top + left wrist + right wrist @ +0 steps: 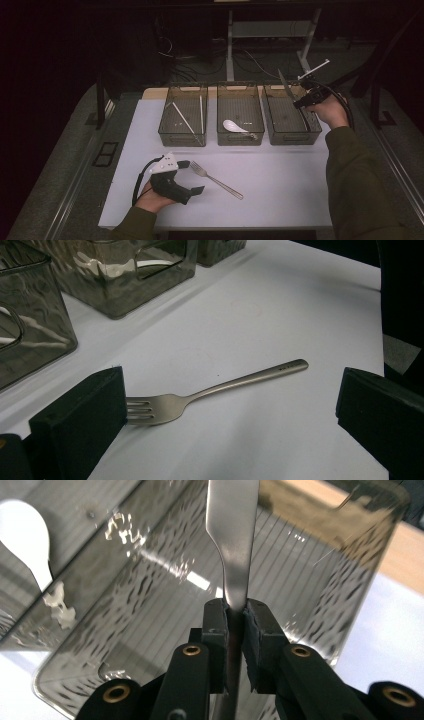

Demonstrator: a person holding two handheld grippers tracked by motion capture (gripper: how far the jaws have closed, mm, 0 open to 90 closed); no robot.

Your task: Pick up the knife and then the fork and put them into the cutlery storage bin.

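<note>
At the frame's upper right, the right gripper (303,103) pinches a knife (231,540) above the right bin (312,131); it should lower gently before releasing. The left gripper (187,176), jaws spread, flanks the fork (210,390) at lower centre.

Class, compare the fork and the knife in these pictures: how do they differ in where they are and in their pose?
The fork lies flat on the table, ungripped; the knife is held up over the right-hand bin. The left gripper stands open around the fork; the right gripper is shut on the knife. Both are metal cutlery.
</note>
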